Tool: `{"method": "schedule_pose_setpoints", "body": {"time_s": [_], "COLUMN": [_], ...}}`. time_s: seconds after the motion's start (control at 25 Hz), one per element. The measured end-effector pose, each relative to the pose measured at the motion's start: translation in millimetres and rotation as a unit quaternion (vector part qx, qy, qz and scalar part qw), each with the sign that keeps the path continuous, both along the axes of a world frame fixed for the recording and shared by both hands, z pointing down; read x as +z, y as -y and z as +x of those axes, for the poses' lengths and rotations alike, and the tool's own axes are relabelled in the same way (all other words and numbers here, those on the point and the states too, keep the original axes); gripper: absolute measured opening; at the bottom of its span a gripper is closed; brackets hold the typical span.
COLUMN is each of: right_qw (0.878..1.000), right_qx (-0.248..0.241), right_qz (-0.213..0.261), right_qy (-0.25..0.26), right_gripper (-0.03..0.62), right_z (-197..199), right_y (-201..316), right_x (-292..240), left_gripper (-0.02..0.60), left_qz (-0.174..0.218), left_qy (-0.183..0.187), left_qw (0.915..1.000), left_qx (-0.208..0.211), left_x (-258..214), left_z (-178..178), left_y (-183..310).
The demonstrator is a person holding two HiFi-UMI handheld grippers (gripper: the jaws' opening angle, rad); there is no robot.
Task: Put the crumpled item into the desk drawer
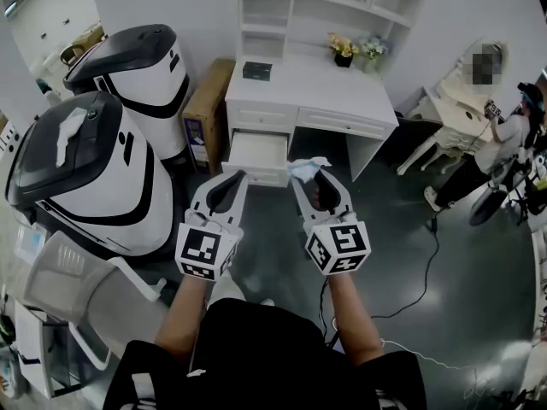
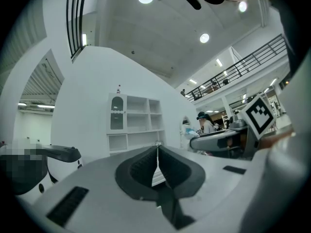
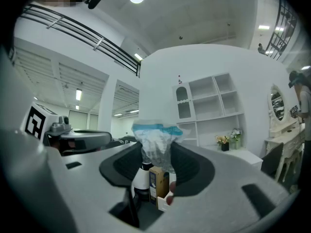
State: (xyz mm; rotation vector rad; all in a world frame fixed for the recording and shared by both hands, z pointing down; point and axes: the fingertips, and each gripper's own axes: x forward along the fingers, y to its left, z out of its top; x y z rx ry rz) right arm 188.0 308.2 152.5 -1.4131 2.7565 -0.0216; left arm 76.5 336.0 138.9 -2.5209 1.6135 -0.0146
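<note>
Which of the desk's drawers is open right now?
The lower left drawer, pulled out with its white inside showing; the drawer above it and the wide right drawer sit shut.

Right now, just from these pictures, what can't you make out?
- Crumpled item: right gripper view, its lower part is hidden between the pads of the right gripper; paper or plastic is unclear.
- Open drawer: head view, its back end is hidden under the desk.
- Flat black thing on the desk: head view, too small to identify.
</note>
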Motion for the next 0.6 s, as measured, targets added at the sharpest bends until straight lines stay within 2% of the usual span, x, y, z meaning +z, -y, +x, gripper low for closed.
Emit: {"method": "schedule_pose_setpoints", "body": {"time_s": [0.6], "right_qw": [1.000], "right_qx": [-0.005], "right_qz": [0.005], "right_qy": [0.001], "right_gripper": [0.179], "right_z": [-13.4], "right_y": [12.1], "right_x": [-2.9], "left_gripper": [0.011], "left_qz": [0.004], "left_qy": [-0.003], "left_qw": [1.0000], "left_qx": [-0.002], "left_x": [-4.9], "left_z": [-12.7], "left_y": [12.9]}}
